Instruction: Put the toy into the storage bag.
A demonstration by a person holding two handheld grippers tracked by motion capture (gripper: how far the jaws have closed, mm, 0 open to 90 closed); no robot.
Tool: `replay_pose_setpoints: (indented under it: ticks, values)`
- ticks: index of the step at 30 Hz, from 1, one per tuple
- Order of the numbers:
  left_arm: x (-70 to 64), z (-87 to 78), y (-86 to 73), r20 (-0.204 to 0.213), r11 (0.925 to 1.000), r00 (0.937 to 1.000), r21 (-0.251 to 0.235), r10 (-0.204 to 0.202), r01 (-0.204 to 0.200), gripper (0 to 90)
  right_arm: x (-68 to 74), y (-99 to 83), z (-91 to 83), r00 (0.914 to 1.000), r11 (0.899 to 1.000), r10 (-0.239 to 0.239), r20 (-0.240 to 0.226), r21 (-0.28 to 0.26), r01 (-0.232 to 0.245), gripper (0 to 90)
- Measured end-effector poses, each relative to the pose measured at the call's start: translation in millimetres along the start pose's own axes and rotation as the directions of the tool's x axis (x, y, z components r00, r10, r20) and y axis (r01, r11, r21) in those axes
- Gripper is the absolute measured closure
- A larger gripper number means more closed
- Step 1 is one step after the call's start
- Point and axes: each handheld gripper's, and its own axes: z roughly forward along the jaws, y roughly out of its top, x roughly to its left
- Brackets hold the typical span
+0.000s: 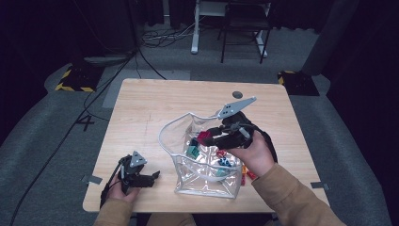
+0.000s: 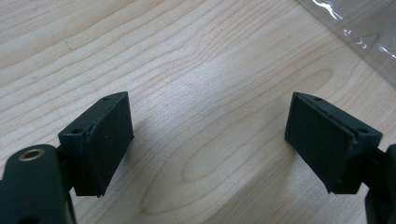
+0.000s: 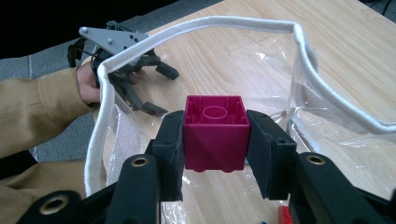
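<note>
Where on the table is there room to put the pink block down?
The table is bare behind the clear bag and to its left, up to the open left gripper. It is crowded inside the bag, where other blocks lie and the right gripper holds the magenta block.

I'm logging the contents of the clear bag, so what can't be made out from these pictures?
- High view: the small pieces in the clear bag are too small and glare-blurred to count or name.
- High view: the right claw and the person's right hand cover part of the bag's inside.
- Right gripper view: the magenta block and the claw's jaws hide the bag's bottom; a red piece is cut off by the lower edge.
</note>
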Motion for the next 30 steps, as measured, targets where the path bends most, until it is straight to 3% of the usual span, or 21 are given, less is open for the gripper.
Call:
replay_pose_setpoints:
  ticks: [19, 22, 25, 30]
  values:
    - [0.0, 0.0, 0.0, 0.000, 1.0000, 1.0000, 0.000, 0.000, 0.000, 15.6, 9.5, -7.8, 17.8, 0.9993, 0.991, -0.031, -0.023, 0.132, 0.034, 58.3]
    - [0.0, 0.0, 0.0, 0.001, 1.0000, 1.0000, 0.000, 0.000, 0.000, 15.7, 9.0, -8.3, 19.2, 0.9991, 0.989, -0.023, -0.037, 0.144, 0.028, 51.7]
    - [0.0, 0.0, 0.0, 0.000, 1.0000, 1.0000, 0.000, 0.000, 0.000, 15.7, 8.3, -7.9, 17.8, 0.9987, 0.992, -0.004, -0.051, 0.129, 0.011, 45.9]
    - [0.1, -0.1, 0.0, 0.000, 1.0000, 1.0000, 0.000, 0.003, -0.003, 15.6, 7.3, -5.7, 3.9, 0.9991, 0.998, 0.002, -0.042, 0.062, 0.001, 44.5]
